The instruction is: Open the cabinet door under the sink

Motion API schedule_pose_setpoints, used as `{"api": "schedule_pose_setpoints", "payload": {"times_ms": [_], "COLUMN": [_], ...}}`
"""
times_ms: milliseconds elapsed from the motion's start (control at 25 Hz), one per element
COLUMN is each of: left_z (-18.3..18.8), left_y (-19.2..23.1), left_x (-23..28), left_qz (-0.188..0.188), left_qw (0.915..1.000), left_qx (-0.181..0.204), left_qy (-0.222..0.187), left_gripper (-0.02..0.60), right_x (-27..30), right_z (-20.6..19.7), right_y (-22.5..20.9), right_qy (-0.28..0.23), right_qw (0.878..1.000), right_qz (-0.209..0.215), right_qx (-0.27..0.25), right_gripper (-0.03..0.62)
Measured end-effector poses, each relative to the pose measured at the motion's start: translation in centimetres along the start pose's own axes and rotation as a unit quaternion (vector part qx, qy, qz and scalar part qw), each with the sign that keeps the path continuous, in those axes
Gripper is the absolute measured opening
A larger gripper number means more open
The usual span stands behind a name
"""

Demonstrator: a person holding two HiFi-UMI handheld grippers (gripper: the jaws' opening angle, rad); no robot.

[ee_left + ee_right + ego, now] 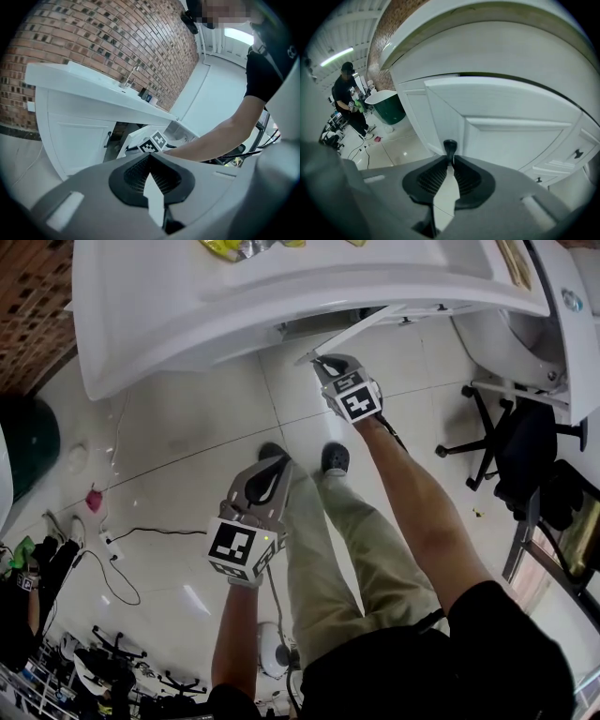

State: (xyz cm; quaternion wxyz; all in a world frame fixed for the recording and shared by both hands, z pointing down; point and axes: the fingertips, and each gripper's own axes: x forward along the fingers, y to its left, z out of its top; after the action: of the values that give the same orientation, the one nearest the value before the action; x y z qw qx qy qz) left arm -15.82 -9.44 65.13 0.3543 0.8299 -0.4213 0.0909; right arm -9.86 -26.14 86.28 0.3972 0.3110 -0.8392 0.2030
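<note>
While the white panelled cabinet door (361,327) under the sink stands partly swung out from the vanity, its small dark handle (450,146) is clamped between the jaws of the right gripper (450,158). From the head view, the right gripper (322,362) is seen at the door's free edge, just below the lip of the glossy white countertop (187,315), with the person's forearm stretched out behind it. The left gripper (274,465) is held lower and well apart from the cabinet, above the pale tiled floor (178,427) and beside the person's trouser leg. Its jaws are pressed together with nothing between them, as shown in the left gripper view (150,159). A slim metal faucet (131,75) is seen on the counter against a red brick wall (93,42). A black wheeled office chair (520,442) is parked to the right. What appears to be a dark green tub (386,105) is partly visible to the left of the vanity.
</note>
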Motion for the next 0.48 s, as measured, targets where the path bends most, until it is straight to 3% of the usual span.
{"api": "schedule_pose_setpoints", "payload": {"times_ms": [480], "left_z": [-1.2], "left_y": [-4.1], "left_x": [1.4], "left_qz": [-0.008], "left_qw": [0.9999], "left_qx": [0.008], "left_qy": [0.008], "left_gripper": [0.015], "right_x": [-2.8], "right_z": [-3.1], "right_y": [0.3], "right_qy": [0.004], "right_qw": [0.999], "right_qz": [0.028], "right_qx": [-0.022], "right_gripper": [0.032]}}
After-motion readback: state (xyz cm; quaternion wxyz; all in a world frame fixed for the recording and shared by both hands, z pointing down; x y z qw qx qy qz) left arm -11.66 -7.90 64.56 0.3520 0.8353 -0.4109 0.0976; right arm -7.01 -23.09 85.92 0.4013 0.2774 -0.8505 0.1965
